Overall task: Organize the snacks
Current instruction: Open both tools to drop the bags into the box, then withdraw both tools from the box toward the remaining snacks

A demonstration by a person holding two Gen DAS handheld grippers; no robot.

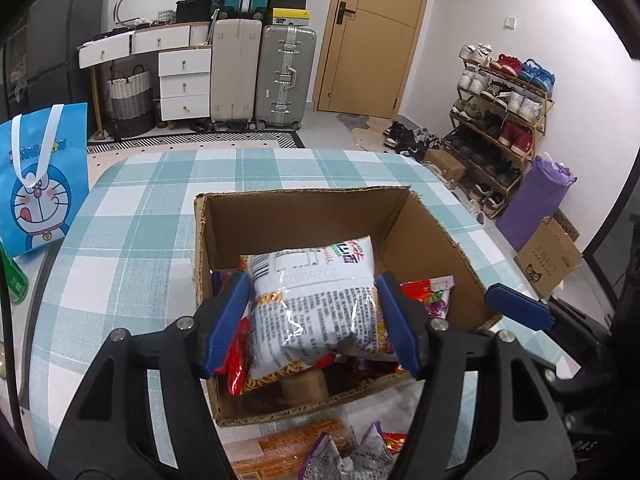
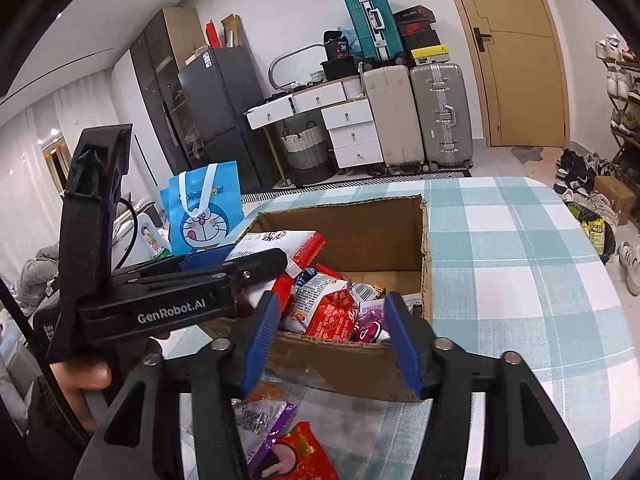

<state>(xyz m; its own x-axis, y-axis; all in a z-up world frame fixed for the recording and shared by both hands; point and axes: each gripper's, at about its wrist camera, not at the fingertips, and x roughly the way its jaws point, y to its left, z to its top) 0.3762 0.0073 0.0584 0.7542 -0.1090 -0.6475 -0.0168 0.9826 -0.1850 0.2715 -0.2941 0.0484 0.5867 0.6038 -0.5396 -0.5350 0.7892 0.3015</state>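
A cardboard box [image 1: 304, 216] is seen standing open on a counter [image 1: 132, 216] covered with a teal and white checked cloth. The left claw [image 1: 314, 324] is held over the near part of the box, and a white snack packet [image 1: 316, 304] with printed text lies between its blue pads [image 1: 226, 320]. The pads appear to touch the packet's two sides, though whether they press on it cannot be told. The packet rests on top of other snacks in the box, among them red packets [image 1: 236, 364]. The far half of the box is seen down to its bare floor.

From the right wrist view, the right claw [image 2: 330, 338] is seen half spread above the box's near wall [image 2: 344, 364], with nothing between its pads. Red and purple packets [image 2: 340, 312] are piled in the box just beyond it. The left claw's black body is seen reaching in from the left, with a hand [image 2: 86, 376] around its grip.

More snacks [image 2: 276, 440] are left on the counter in front of the box. A blue cartoon gift bag [image 1: 42, 178] stands at the counter's left edge.
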